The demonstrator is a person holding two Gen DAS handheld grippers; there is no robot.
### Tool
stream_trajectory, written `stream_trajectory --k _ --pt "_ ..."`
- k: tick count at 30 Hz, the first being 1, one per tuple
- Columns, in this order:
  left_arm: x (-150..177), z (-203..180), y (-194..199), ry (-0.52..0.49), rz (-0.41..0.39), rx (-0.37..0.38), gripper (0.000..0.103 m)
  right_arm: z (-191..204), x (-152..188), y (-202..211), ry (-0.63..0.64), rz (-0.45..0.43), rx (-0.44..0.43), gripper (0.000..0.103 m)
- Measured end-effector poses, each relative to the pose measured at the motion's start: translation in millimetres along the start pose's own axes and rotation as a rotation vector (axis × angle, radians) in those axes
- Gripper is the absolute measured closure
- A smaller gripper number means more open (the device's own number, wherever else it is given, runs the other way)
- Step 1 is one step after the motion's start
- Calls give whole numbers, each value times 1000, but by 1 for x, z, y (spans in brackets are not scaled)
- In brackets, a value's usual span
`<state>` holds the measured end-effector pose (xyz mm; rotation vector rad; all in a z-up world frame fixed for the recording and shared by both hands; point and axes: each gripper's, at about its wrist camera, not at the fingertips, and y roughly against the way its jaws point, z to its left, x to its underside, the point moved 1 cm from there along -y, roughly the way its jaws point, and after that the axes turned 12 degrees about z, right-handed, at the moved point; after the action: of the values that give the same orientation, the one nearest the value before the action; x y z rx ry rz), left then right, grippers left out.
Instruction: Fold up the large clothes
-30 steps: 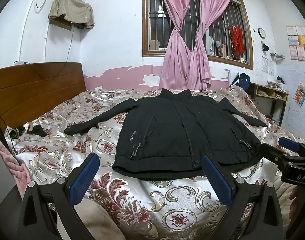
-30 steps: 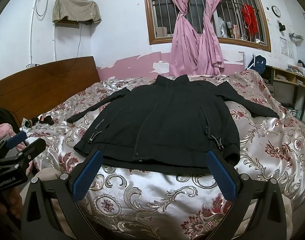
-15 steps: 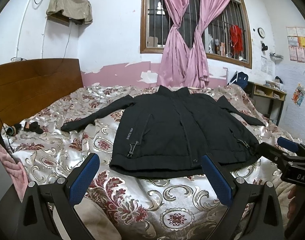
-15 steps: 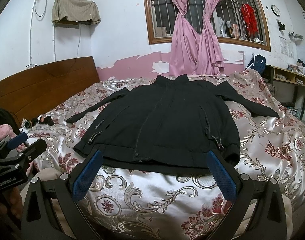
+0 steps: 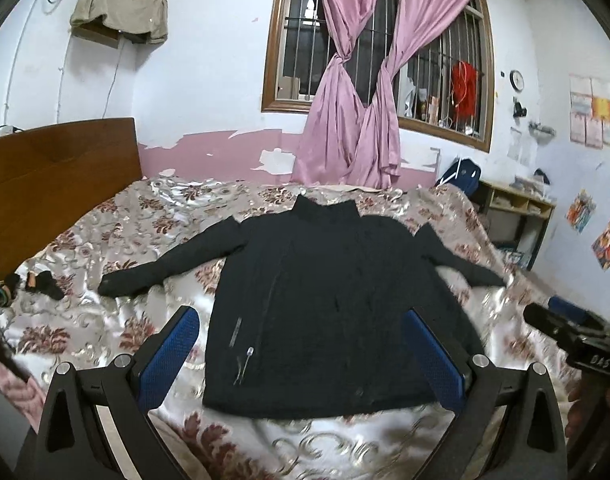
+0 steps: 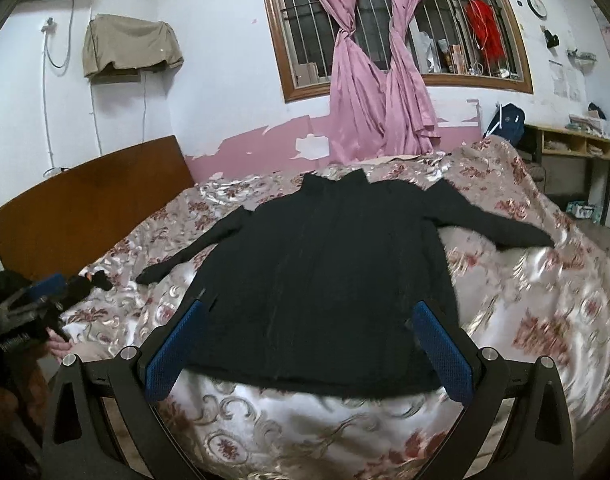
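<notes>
A large black jacket (image 5: 329, 304) lies flat on the bed, front up, collar toward the window and both sleeves spread out. It also shows in the right wrist view (image 6: 325, 280). My left gripper (image 5: 301, 356) is open and empty, held above the jacket's hem. My right gripper (image 6: 309, 344) is open and empty, also above the hem. The right gripper shows at the right edge of the left wrist view (image 5: 565, 332). The left gripper shows at the left edge of the right wrist view (image 6: 29, 304).
The bed has a shiny floral bedspread (image 5: 105, 320) and a wooden headboard (image 5: 45, 184) on the left. Small dark items (image 5: 41, 282) lie near the headboard. A window with pink curtains (image 5: 357, 120) is behind; a shelf desk (image 5: 513, 212) stands at right.
Both grippers have moved forward and higher over the bed. The jacket now sits lower and larger in both views, with its hem between the fingers. Both stay open.
</notes>
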<state>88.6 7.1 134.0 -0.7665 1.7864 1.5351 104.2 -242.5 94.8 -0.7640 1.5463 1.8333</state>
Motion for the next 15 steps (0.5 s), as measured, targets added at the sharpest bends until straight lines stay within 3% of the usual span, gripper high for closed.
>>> stream_trajectory --k 2,9,15 --pt "-24 1 0 19 3 17 0 -7 -21 1 -11 24 11 1" --pt "-106 -14 -38 8 97 44 0 -51 -98 -3 -117 45 -70 1" --pt "-148 -45 -85 -13 173 74 0 -99 -151 -10 -172 8 0 1"
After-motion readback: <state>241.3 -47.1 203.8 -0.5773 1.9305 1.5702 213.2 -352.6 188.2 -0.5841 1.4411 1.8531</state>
